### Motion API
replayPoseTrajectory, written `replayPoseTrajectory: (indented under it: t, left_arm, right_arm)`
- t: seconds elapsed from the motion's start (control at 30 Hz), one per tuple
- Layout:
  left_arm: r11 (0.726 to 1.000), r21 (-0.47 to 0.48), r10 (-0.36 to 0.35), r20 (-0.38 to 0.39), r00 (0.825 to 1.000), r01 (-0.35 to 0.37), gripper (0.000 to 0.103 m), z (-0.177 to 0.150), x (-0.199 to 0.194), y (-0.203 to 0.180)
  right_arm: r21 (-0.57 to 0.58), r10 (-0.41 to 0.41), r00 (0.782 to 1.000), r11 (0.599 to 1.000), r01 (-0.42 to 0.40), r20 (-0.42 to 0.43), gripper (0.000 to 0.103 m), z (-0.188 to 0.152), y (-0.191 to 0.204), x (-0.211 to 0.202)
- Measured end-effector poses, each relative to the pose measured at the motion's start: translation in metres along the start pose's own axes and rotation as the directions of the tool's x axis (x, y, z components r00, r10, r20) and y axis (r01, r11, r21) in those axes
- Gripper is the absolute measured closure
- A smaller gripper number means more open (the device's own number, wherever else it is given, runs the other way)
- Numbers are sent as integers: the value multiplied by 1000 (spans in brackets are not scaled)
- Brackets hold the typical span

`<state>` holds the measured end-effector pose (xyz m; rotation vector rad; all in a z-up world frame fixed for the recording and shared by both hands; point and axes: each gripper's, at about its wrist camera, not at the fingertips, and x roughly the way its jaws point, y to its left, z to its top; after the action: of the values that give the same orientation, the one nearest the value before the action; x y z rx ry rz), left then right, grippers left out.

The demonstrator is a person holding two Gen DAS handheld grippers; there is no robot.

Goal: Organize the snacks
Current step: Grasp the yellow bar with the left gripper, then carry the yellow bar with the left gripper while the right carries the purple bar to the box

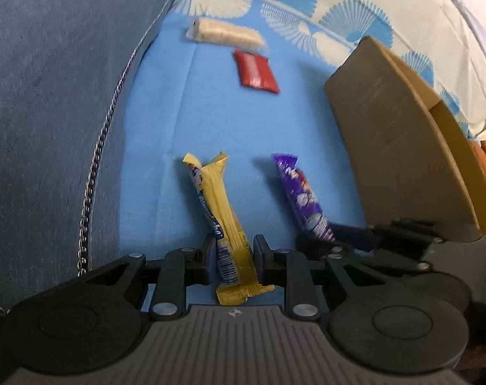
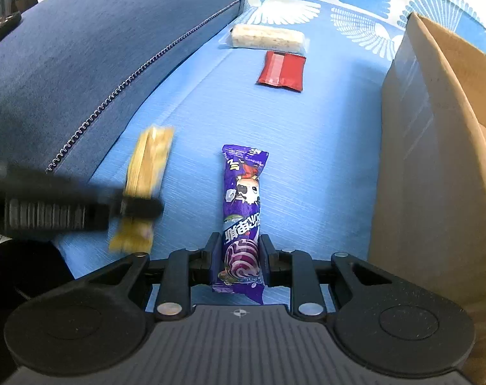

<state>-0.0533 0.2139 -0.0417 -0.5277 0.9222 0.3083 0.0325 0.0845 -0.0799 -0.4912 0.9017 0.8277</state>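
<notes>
— What has the left gripper [image 1: 233, 260] got?

— A yellow snack bar [image 1: 222, 224]; its jaws are drawn in narrow on the wrapper near the lower end, and the crimped tail pokes out behind them toward the camera; the rest of the bar sticks out ahead over the blue sheet [image 1: 211, 122]; from the other side the bar shows only as a blurred yellow smear, so I cannot read its print there.

— And the right gripper [image 2: 238, 258]?

— Clamped just as narrow on a purple snack packet [image 2: 243, 211], which has a cartoon cow on the front; it is gripped near its lower end and reaches forward between the fingers; it hangs just beside the cardboard box [image 2: 435, 176], whose tall brown wall fills the right side of that view.

— Anything lying loose?

— Two things, farther up the sheet; a pale bar in clear wrap [image 2: 267, 38] lies crosswise near the patterned border, and a red packet [image 2: 283, 71] lies flat just below it, close but apart.

— What is on the left?

— A dark blue cushion [image 2: 98, 57] with a zip [image 2: 127, 80] along its edge; it rests on the sheet, well apart from the box; both held snacks sit between cushion and box.
</notes>
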Motion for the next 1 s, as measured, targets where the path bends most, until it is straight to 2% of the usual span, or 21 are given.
replayPoseTrajectory:
  t: [0.13, 0.4, 0.63, 1.0]
  left_arm:
    - [1000, 8, 1, -28, 1000, -1, 76, 3, 11, -1]
    - [1000, 16, -10, -21, 1000, 10, 75, 1, 10, 2]
    - [999, 33, -32, 20, 999, 32, 77, -3, 0, 2]
    - [996, 8, -91, 79, 993, 91, 77, -6, -15, 11]
  right_arm:
    - [-10, -20, 1000, 1000, 20, -2, 77, -1, 3, 2]
    - [-18, -50, 999, 999, 50, 21, 77, -5, 8, 3]
    - [25, -62, 996, 998, 60, 64, 78, -8, 6, -8]
    - [58, -101, 986, 994, 94, 135, 78, -9, 12, -39]
